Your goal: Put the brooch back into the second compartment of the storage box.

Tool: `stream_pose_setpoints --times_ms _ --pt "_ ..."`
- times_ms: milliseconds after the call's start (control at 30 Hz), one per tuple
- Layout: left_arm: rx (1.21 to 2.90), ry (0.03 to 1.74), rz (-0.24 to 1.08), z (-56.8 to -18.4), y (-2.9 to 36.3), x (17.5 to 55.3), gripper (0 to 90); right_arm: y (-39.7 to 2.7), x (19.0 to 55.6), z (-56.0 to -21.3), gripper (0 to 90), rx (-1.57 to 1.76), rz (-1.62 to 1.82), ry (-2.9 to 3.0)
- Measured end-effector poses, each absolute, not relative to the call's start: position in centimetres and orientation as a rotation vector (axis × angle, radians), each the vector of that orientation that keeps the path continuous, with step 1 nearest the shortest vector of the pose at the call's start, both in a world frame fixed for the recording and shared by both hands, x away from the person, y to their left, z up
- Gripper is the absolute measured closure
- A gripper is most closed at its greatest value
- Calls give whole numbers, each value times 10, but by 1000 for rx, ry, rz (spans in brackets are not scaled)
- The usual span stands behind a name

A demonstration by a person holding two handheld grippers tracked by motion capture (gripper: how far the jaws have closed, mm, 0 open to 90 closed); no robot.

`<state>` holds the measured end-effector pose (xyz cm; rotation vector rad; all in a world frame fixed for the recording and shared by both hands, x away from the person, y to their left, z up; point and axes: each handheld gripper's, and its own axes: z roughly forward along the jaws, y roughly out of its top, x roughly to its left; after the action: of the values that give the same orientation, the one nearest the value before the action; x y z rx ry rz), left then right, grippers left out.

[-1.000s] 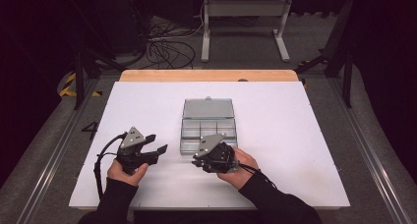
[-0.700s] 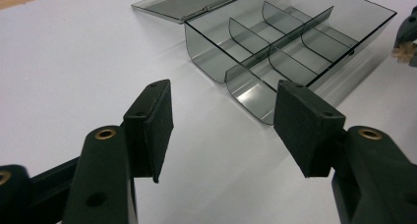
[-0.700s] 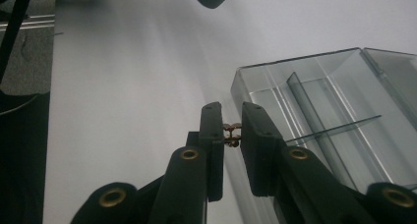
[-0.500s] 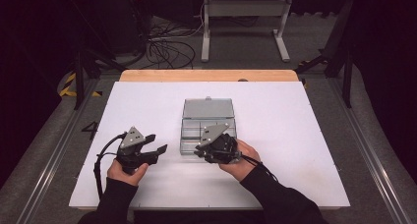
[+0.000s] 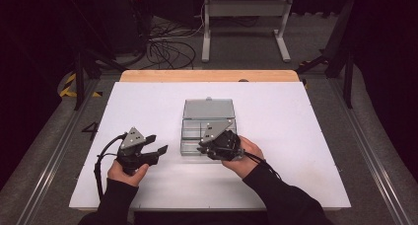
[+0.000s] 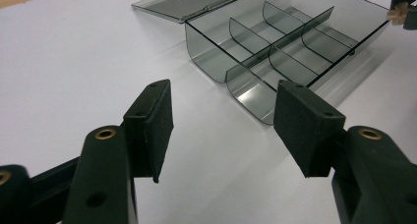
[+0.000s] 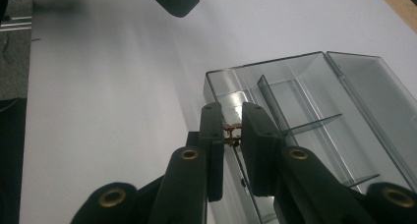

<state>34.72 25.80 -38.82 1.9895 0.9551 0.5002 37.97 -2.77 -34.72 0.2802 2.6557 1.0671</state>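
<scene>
in the high view my right tongs hang over the near edge of the clear compartment box at the middle of the white table, its lid laid open on the far side, while the left tongs wait well apart to its left; since a second ago the right hand has edged slightly rightward along that edge. in the left gripper view those tongs stand open and empty, the box ahead and to the right. in the right gripper view the tongs are pinched on a small brass piece directly above the box's near-left compartment, so the drop is straight down.
</scene>
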Motion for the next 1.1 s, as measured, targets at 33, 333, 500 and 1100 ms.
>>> stream_pose_setpoints --times_ms 33,333,500,1100 --pt "1989 956 500 -388 258 347 405 -28 380 -346 801 275 1065 2655" --pt "1982 959 495 -388 258 347 404 -28 388 -342 801 294 1036 2637" --pt "1981 959 496 -388 258 347 403 -30 397 -339 801 310 1020 2629" --pt "1983 957 500 -388 259 347 403 -31 427 -345 801 407 974 2609"
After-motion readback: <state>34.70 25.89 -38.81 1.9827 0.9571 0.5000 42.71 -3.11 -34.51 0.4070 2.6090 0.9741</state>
